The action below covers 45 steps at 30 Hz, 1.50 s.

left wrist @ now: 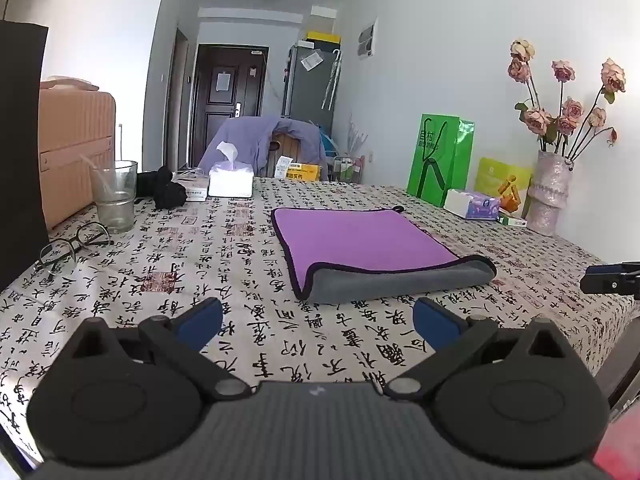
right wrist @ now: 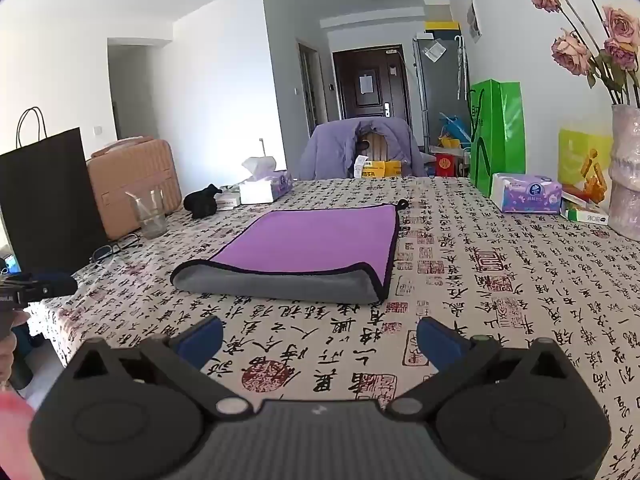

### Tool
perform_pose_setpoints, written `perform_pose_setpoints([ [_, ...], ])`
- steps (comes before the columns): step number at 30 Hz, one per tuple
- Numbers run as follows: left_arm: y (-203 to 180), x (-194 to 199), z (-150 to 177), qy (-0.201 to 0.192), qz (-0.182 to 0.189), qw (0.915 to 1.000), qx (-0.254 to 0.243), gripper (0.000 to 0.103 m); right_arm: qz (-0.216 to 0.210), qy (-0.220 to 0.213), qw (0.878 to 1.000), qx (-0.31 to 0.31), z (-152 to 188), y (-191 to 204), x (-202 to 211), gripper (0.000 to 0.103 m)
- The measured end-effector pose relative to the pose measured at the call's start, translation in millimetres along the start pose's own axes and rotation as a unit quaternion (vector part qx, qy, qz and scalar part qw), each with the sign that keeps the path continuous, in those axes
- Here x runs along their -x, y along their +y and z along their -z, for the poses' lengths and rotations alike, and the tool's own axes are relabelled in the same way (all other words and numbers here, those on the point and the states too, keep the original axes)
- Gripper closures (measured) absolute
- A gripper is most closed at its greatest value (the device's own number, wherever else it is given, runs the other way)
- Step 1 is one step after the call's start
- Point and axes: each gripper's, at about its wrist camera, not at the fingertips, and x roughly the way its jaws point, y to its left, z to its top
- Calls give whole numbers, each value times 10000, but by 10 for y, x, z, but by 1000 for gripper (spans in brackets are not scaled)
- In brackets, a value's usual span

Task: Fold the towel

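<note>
A purple towel (left wrist: 360, 240) with a grey underside and dark edging lies folded over once on the patterned tablecloth, its grey fold facing me. It also shows in the right wrist view (right wrist: 312, 240). My left gripper (left wrist: 318, 322) is open and empty, held just short of the fold. My right gripper (right wrist: 320, 338) is open and empty, also a little short of the fold. The right gripper's tip shows at the far right of the left wrist view (left wrist: 608, 278); the left gripper's tip shows at the left of the right wrist view (right wrist: 40, 286).
The tablecloth (left wrist: 200, 280) covers the table. A glass (left wrist: 114, 196), eyeglasses (left wrist: 74, 244), a tissue box (left wrist: 231, 178) and a black object (left wrist: 166, 186) stand at the left. A green bag (left wrist: 440, 160), tissue pack (left wrist: 472, 204) and flower vase (left wrist: 550, 196) line the right wall.
</note>
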Motion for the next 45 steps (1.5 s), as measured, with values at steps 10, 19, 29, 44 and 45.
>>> perform_pose_setpoints([
  [10,-6,8,-22,-14,76,10000,10,0,30,35,10000,42,-5,32,-8,0],
  [19,0,-13,18,-54,115,9999,-23,0,43,56,9999,72,-7,47,2,0],
  [29,-5,-22,31,-39,127,9999,-34,0,36,66,9999,89,2,53,-1,0],
  [44,-32,-9,34,-21,121,9999,-58,0,-26,131,9998,114,17,57,-57,0],
  [45,-33,-7,36,-27,132,9999,-60,0,-23,132,9998,117,15,59,-59,0],
])
